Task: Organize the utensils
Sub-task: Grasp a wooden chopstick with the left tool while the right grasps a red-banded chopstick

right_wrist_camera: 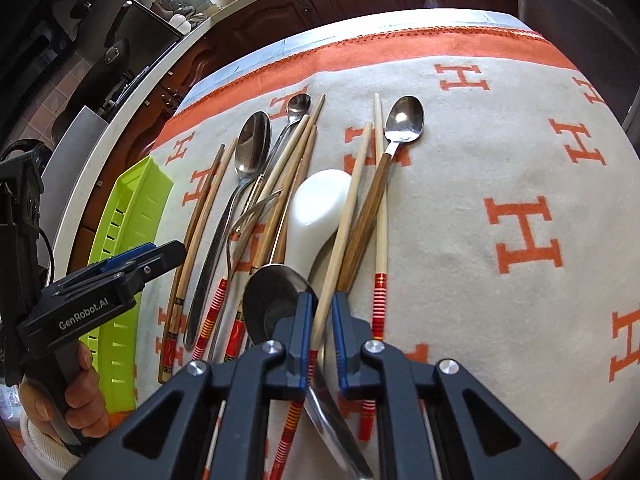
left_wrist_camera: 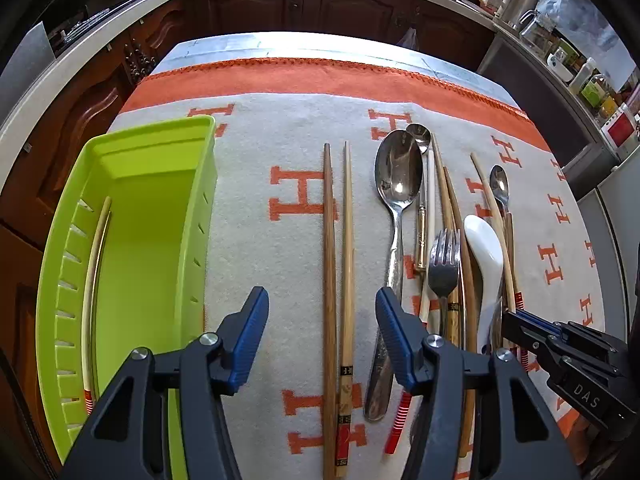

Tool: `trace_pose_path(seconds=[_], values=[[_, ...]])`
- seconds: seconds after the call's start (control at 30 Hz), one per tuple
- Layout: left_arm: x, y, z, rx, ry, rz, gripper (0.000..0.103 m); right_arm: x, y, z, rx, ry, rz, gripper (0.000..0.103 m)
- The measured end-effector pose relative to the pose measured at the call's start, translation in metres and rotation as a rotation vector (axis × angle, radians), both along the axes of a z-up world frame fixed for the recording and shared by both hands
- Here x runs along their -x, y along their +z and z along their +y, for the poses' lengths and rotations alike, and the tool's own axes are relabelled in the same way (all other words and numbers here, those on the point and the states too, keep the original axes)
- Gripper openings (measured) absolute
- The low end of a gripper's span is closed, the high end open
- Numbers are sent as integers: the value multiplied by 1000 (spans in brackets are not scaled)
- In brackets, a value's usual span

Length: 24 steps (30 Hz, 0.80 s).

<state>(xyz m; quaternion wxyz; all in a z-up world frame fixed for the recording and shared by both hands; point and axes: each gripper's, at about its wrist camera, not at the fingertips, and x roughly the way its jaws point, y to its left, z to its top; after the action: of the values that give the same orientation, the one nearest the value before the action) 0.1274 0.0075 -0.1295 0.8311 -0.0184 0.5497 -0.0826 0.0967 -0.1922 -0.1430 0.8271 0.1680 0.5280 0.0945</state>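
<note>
A lime green tray (left_wrist_camera: 160,184) stands on the left of the table and holds one pale chopstick (left_wrist_camera: 94,280) along its left wall. My left gripper (left_wrist_camera: 322,336) is open and empty above two brown chopsticks (left_wrist_camera: 338,280) lying on the cloth. To their right lie a large steel spoon (left_wrist_camera: 398,184), a fork (left_wrist_camera: 443,264), a white ceramic spoon (left_wrist_camera: 484,256) and more chopsticks. My right gripper (right_wrist_camera: 322,320) has its jaws narrowly apart around a pale chopstick (right_wrist_camera: 346,216) with a red-striped end; whether they grip it is unclear. A steel spoon (right_wrist_camera: 276,300) lies beneath.
The table carries a grey cloth (right_wrist_camera: 460,220) with orange H marks and an orange border (left_wrist_camera: 320,76). Dark wood cabinets (left_wrist_camera: 320,4) and a counter with jars (left_wrist_camera: 580,76) stand behind. The green tray also shows in the right wrist view (right_wrist_camera: 132,216). A wood-handled spoon (right_wrist_camera: 400,128) lies farthest right.
</note>
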Motion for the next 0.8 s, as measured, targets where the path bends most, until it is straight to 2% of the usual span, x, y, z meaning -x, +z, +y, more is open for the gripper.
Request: trace_pose_path(seconds=[0.13,0.17,0.23,0.53,0.67,0.8], values=[[-1,-1,-2,-36,5,2,40,4,6,-3,-12,-1,-22,6],[-1,0,-2,-35,7,3,29,5,7,-3,-14,-2,-25,6],[-3,0,0,-7,9,31,15,7,9,-5,-21,-4,-33,6],[-4,-10,-13,-92,-18,56,15,13,13,-11,-42,-3,-44,6],[-6,-11,-21,-145,-27,39,15,16,13,-15,-58,-7,-43,6],[-5,-11,-23,-152,-24,17,13,17,11,-20,-73,-12,-38,6]])
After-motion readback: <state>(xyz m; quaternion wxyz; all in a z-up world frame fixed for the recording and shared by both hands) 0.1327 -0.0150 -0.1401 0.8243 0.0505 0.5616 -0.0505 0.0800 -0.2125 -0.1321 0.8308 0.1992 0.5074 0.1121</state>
